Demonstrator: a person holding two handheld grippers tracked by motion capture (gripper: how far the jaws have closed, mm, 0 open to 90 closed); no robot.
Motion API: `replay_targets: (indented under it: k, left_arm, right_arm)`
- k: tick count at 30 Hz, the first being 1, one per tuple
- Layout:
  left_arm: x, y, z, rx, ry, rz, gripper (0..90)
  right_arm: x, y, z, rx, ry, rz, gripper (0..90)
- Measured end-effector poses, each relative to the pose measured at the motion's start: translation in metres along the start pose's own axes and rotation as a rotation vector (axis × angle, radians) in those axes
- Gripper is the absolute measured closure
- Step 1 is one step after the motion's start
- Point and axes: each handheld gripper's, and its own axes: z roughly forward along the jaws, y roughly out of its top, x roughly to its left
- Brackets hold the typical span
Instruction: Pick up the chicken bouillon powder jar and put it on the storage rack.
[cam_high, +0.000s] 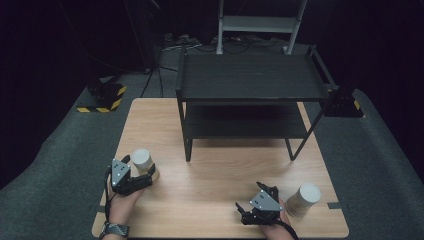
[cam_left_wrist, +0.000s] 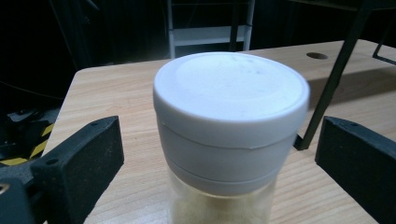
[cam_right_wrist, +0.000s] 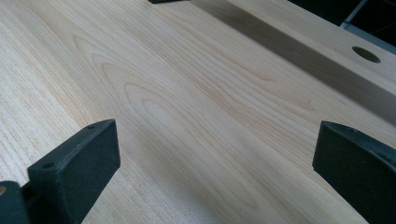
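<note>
The left gripper (cam_high: 142, 181) sets wide jaws around an upright white-lidded jar (cam_left_wrist: 231, 126), lid up, untouched.

I saw a light wooden table (cam_high: 215, 175) on grey carpet (cam_high: 55, 165), a black two-tier shelf (cam_high: 250, 80) at its far edge, a white frame (cam_high: 260, 22) behind, darkness all round.

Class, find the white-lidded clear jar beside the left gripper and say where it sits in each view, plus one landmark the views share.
High view: white-lidded clear jar at lower left, beside the left gripper.
Left gripper view: centre, between the open jaws, untouched.
Right gripper view: not in it.
Shared landmark: the light wooden table, with its round hole appearing in both gripper views.
</note>
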Motion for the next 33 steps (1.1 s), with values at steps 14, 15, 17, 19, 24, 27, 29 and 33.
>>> replay_targets:
  k: [14,15,17,19,24,27,29,33]
  left_arm:
    - [0.0092,-0.0073,0.0043,-0.010,-0.036,-0.049,28.6]
    - [0.0098,-0.0078,0.0044,-0.011,-0.043,-0.053,28.6]
    - [0.0079,-0.0087,0.0043,-0.017,-0.043,-0.053,33.1]
    - [0.0073,-0.0095,0.0041,-0.020,-0.041,-0.047,33.6]
    - [0.0052,-0.0071,0.0039,-0.013,-0.033,-0.042,34.1]
    - [0.0049,-0.0053,0.0035,-0.008,-0.030,-0.042,34.4]
    - [0.0059,-0.0045,0.0027,-0.008,-0.034,-0.051,34.4]
    - [0.0031,-0.0015,-0.0016,-0.017,-0.042,-0.037,34.4]
  right_arm:
    - [-0.0003,-0.0003,-0.0002,-0.002,0.001,0.002,0.0]
    - [-0.0004,-0.0003,-0.0001,-0.001,0.001,0.003,0.0]
    - [-0.0003,-0.0001,0.0001,0.000,0.001,0.002,0.0]
    - [0.0000,-0.0003,-0.0001,-0.002,0.000,0.001,0.0]
    - [-0.0003,-0.0001,0.0000,0.000,0.001,0.002,0.0]
    - [-0.0006,-0.0003,-0.0001,-0.001,0.002,0.002,0.0]
    - [-0.0007,-0.0002,-0.0001,-0.001,0.002,0.003,0.0]
    - [-0.0006,-0.0001,0.0000,-0.001,0.003,0.000,0.0]
